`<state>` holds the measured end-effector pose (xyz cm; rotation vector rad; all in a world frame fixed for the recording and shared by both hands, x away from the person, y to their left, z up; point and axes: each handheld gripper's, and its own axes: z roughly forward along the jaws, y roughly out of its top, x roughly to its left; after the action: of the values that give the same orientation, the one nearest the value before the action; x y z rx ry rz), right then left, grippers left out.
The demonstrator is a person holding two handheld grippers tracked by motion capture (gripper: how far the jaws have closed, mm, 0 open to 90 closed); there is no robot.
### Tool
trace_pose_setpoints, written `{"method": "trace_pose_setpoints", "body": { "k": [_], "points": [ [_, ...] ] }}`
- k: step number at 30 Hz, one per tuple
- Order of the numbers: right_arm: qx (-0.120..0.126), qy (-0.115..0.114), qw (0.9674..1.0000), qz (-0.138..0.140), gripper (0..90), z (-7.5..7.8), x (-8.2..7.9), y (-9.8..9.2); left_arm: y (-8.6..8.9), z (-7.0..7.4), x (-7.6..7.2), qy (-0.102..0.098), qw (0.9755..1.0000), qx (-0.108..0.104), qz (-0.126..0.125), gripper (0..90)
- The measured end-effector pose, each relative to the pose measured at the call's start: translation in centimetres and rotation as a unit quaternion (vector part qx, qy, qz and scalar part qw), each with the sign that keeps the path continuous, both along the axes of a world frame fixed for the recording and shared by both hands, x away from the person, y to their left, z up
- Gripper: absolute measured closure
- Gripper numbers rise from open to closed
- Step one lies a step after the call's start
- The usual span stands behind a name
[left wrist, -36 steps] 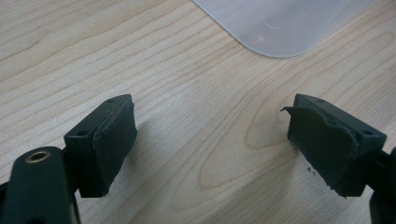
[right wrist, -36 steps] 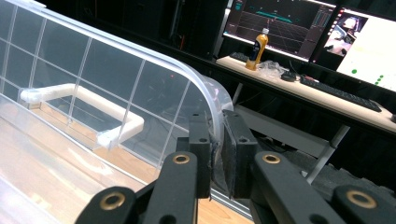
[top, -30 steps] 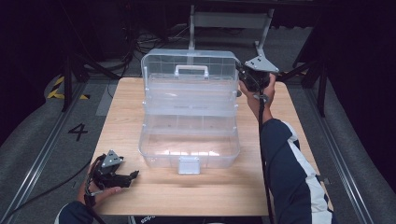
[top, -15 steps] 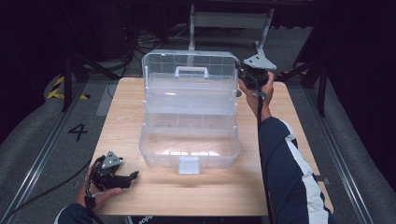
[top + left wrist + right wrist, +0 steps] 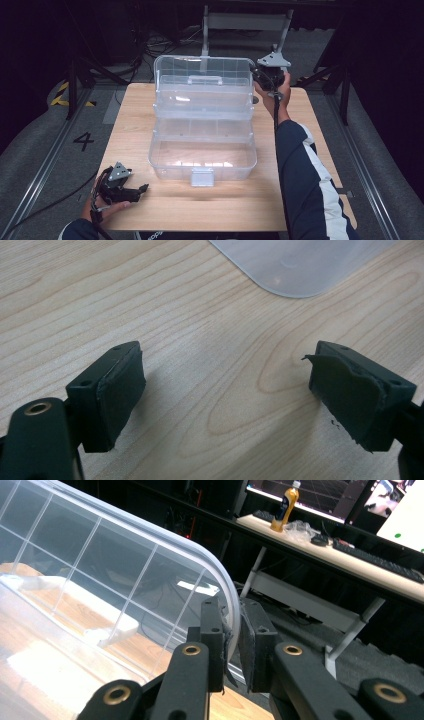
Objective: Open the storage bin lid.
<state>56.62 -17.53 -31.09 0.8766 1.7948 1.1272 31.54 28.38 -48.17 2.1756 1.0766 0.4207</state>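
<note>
- I have the right gripper (image 5: 263, 79) up at the far right corner of the lid (image 5: 150, 575), and its jaws are pinched on the lid's clear rim.
- The lid stands up at the back of the box (image 5: 202, 150), so I think I am in the middle of swinging it, either to shut the box or to open it all the way.
- I cannot tell which way from here, so my next move needs a slow, steady push or pull while I keep my pinch tight, because the smooth rim could slip out.
- My left gripper (image 5: 131, 191) rests low on the table (image 5: 300, 165), near the front left corner of the box.
- Its jaws are apart and nothing is between them; I see just bare wood and one round corner of the box (image 5: 300, 265) ahead of it.
- If the lid is coming down, I would keep that left gripper away from the front of the box so it does not get in the way.
- The box sits in the middle of the table.
- The bottom part of the box looks bare to me; I see wood through its clear floor.
- A clear tray (image 5: 202, 129) sits behind and above the bottom part, and it looks bare too.
- The lid has a white handle (image 5: 205, 80) on it, and a latch (image 5: 202, 176) hangs at the front of the box.
</note>
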Motion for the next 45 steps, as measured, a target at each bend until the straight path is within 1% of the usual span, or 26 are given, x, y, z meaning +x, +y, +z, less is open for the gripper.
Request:
{"method": "trace_pose_setpoints", "body": {
  "k": [1, 3, 8, 14, 15, 20, 21, 23, 24, 26, 31, 35, 43, 45],
  "points": [
    [0.004, 0.003, 1.0000, 0.001, 82.6, 0.0, 0.2, -0.1, 0.0, 0.0, 0.0, -0.001, 1.0000, 0.001, -0.001, 15.2],
    [0.003, 0.005, 1.0000, 0.000, 82.6, -0.1, 0.3, -0.1, 0.0, 0.0, 0.0, -0.001, 1.0000, 0.000, 0.000, 15.2],
    [0.012, 0.018, 0.9998, -0.002, 82.8, -0.2, 0.8, -0.1, -0.1, 0.0, 0.2, 0.000, 1.0000, 0.000, 0.002, 15.1],
    [0.015, 0.026, 0.9995, -0.004, 82.9, -0.6, 1.6, 0.0, -0.1, 0.0, 0.2, 0.001, 1.0000, 0.002, 0.000, 15.2],
    [0.012, 0.026, 0.9996, -0.004, 82.8, -0.7, 1.7, 0.0, -0.1, 0.0, 0.2, 0.001, 1.0000, 0.002, 0.000, 15.1],
    [0.024, 0.032, 0.9992, -0.003, 82.6, -1.4, 2.3, -0.2, -0.1, 0.0, 0.3, 0.002, 1.0000, 0.000, 0.001, 15.2],
    [0.023, 0.032, 0.9992, -0.002, 82.1, -1.5, 2.4, -0.2, -0.1, 0.1, 0.3, 0.003, 1.0000, 0.002, 0.002, 15.2],
    [0.014, 0.033, 0.9994, -0.003, 81.8, -1.7, 2.7, -0.1, -0.2, 0.0, 0.3, 0.003, 1.0000, 0.001, 0.004, 15.2],
    [0.014, 0.034, 0.9993, -0.003, 81.8, -1.7, 2.8, -0.1, -0.2, 0.0, 0.3, 0.003, 1.0000, 0.001, 0.004, 15.2],
    [0.024, 0.037, 0.9990, -0.001, 81.7, -1.8, 2.9, -0.2, -0.2, 0.1, 0.3, 0.003, 1.0000, 0.002, 0.006, 15.2],
    [0.024, 0.039, 0.9990, 0.000, 81.3, -2.1, 3.1, -0.3, -0.2, 0.1, 0.3, 0.004, 1.0000, 0.002, 0.007, 15.1],
    [0.036, 0.044, 0.9984, -0.001, 81.1, -2.4, 3.2, -0.4, -0.2, 0.0, 0.3, 0.004, 1.0000, 0.001, 0.007, 15.1],
    [0.032, 0.051, 0.9982, -0.008, 80.8, -2.7, 3.5, -0.2, -0.2, 0.1, 0.3, 0.004, 1.0000, 0.001, 0.006, 15.1],
    [0.034, 0.052, 0.9980, -0.009, 80.2, -2.9, 3.6, -0.2, -0.2, 0.0, 0.4, 0.001, 1.0000, 0.002, 0.007, 15.1]
  ]
}}
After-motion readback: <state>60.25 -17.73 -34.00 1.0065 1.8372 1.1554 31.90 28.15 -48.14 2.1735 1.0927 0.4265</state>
